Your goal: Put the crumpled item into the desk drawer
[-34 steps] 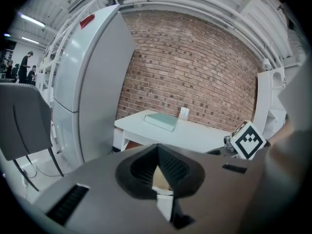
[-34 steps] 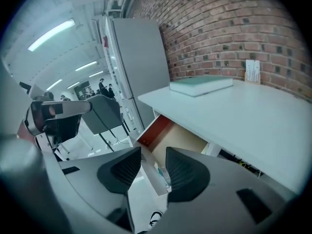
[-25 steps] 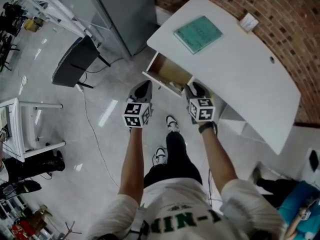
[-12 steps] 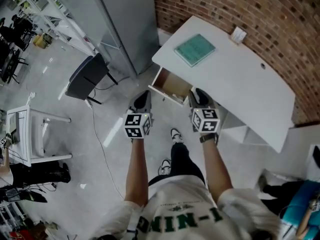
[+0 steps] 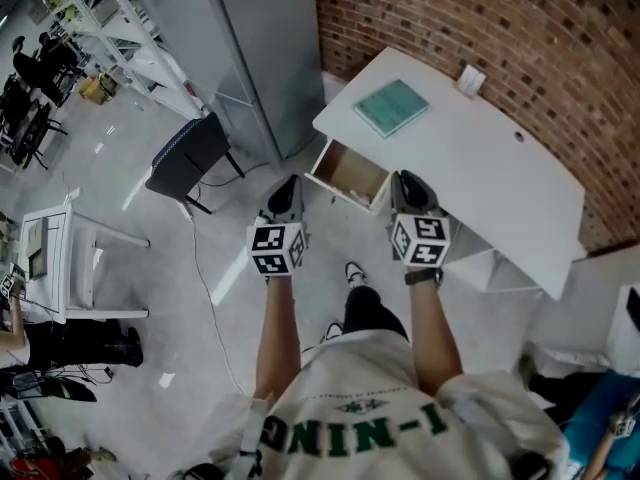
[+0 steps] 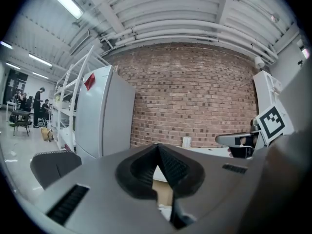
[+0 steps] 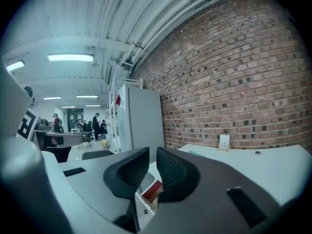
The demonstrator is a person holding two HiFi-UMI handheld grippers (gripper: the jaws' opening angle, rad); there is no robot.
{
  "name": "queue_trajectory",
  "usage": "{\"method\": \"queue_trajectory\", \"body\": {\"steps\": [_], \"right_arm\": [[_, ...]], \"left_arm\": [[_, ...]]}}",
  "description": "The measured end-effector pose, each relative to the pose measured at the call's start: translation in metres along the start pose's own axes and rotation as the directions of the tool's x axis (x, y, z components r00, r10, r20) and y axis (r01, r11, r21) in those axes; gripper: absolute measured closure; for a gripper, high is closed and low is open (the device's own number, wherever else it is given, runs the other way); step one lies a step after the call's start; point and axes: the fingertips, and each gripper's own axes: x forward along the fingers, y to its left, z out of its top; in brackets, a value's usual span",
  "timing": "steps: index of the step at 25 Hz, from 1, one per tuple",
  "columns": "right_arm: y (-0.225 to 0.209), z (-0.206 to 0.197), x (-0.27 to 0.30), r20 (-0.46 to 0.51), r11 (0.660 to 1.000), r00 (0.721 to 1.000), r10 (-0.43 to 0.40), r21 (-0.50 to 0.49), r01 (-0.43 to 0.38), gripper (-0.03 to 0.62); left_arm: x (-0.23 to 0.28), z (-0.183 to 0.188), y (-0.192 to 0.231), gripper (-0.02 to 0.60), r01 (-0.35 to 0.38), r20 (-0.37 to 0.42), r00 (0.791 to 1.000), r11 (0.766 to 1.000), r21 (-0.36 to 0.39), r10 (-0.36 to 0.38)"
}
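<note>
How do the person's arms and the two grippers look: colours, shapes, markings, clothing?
Both the left gripper and the right gripper have smooth grey bodies, jaws lined with black ribbed pads, and a white cube with black square markers. No cables show. The person wears a white short-sleeved T-shirt with dark green lettering and a dark band on the right wrist.

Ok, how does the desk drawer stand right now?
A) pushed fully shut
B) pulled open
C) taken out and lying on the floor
B: in the head view the drawer sticks out from under the white desk, with its light wooden inside open to view from above.
</note>
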Motion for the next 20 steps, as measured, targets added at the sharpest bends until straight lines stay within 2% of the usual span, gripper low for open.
{"method": "queue_trajectory", "body": {"steps": [11,20], "right_arm": [[0.018,0.029,-0.036,0.093,1.0,0.996,-0.004,0.013,0.003,0.591],[0.043,0.024,-0.036,0.088,1.0,0.996,0.018,-0.012,-0.017,0.591]], "left_arm": [[-0.04,0.026,-0.009,0.588,0.001,0.065,0.998,1.0,0.029,-0.003],[-0.052,0.021,0.006,0.588,-0.029,0.068,0.997,0.999,0.044,0.026]]}}
